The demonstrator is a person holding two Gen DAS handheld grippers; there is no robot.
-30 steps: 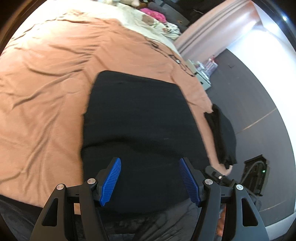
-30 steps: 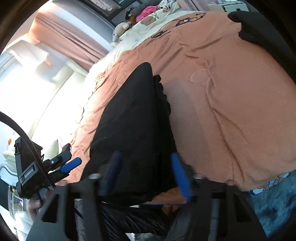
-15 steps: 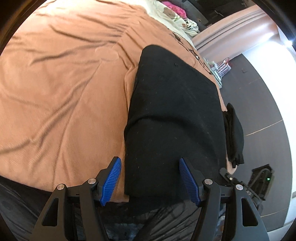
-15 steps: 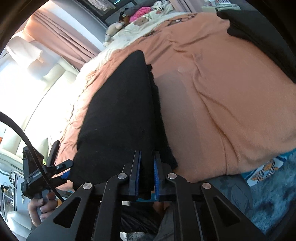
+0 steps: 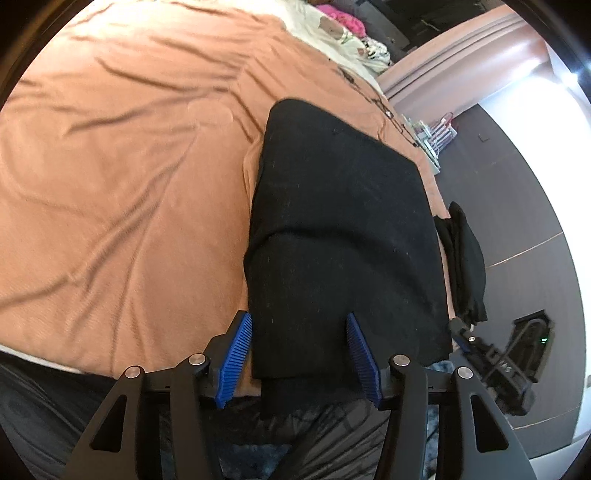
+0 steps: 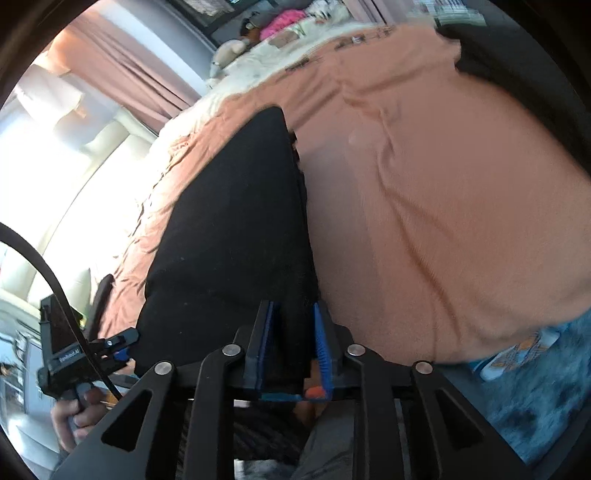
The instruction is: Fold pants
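Observation:
Folded black pants [image 5: 343, 221] lie on the orange-brown bedspread [image 5: 110, 184], their near end hanging over the bed's front edge. My left gripper [image 5: 300, 356] straddles the near left corner. Its jaws are closing, and the blue pads [image 5: 236, 354] stand apart without squeezing the cloth. In the right wrist view the pants [image 6: 229, 229] run away from my right gripper [image 6: 293, 343]. That gripper is clamped on their near right edge, and black cloth fills the gap as its jaws are opening. The left gripper [image 6: 110, 347] and the hand holding it show at the lower left.
A second black garment [image 5: 461, 258] hangs off the bed's right side and appears again [image 6: 517, 74] in the right wrist view. Pillows and a pink plush [image 5: 343, 22] lie at the head. Dark floor [image 5: 517, 203] and a blue rug [image 6: 535, 387] surround the bed.
The right jaws went from wide apart to clamped on the pants' edge, then widened a little. The left gripper sank toward the pants' near left corner and its jaws narrowed.

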